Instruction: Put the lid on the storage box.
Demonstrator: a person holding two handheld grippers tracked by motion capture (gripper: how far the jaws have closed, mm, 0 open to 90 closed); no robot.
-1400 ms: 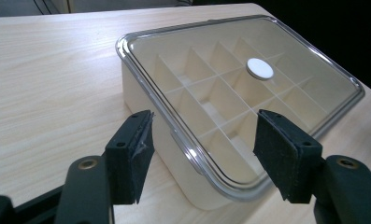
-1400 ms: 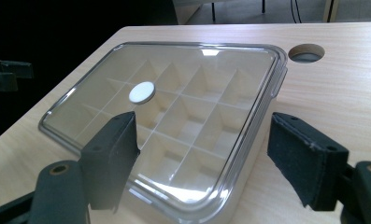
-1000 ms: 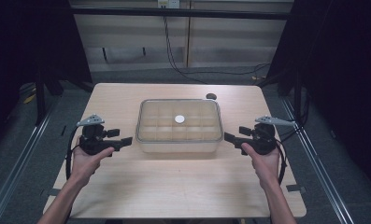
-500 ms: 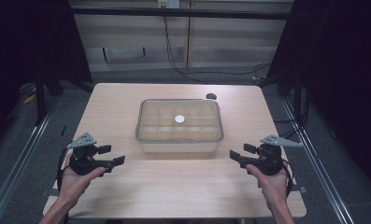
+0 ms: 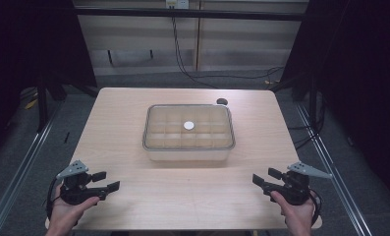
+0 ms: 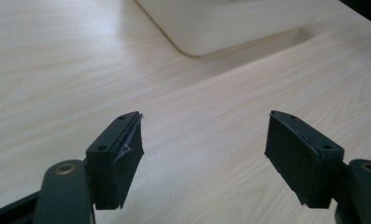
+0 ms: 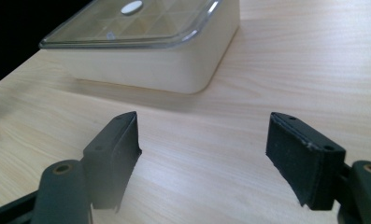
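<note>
High view: a pale wooden bench (image 5: 133, 123) with rounded corners stands on a grey floor (image 5: 30, 147), metal rails running along its left and right sides and dark curtains beyond. Bare wood runs wide around the middle, with open room along the near edge and toward both near corners.

A cream rectangular box (image 5: 187, 153) under a clear lid (image 5: 188, 127) sits at the bench's centre, slightly nearer the far edge, long sides parallel to the near edge. Through the lid a grid of compartments shows, and a small white disc (image 5: 189, 126) lies at about the lid's middle. A small dark round spot (image 5: 222, 102) marks the bench just beyond the box's far right corner.

The left gripper (image 5: 106, 182), held in a hand (image 5: 69, 211), hangs at the near left corner, tips pointing inward across the bench. The right gripper (image 5: 264, 178), in the other hand (image 5: 295, 214), sits at the near right corner, mirrored. Both stand well apart from the box, which lies between them and farther from the near edge.

Left gripper view: the jaws are spread wide over bare wood with nothing between them, the box's rounded lower corner (image 6: 192, 44) showing ahead. Right gripper view: the jaws are likewise spread and empty, and the box (image 7: 174, 70) with its lid (image 7: 127, 28) lies ahead and to the left, casting a soft shadow.
</note>
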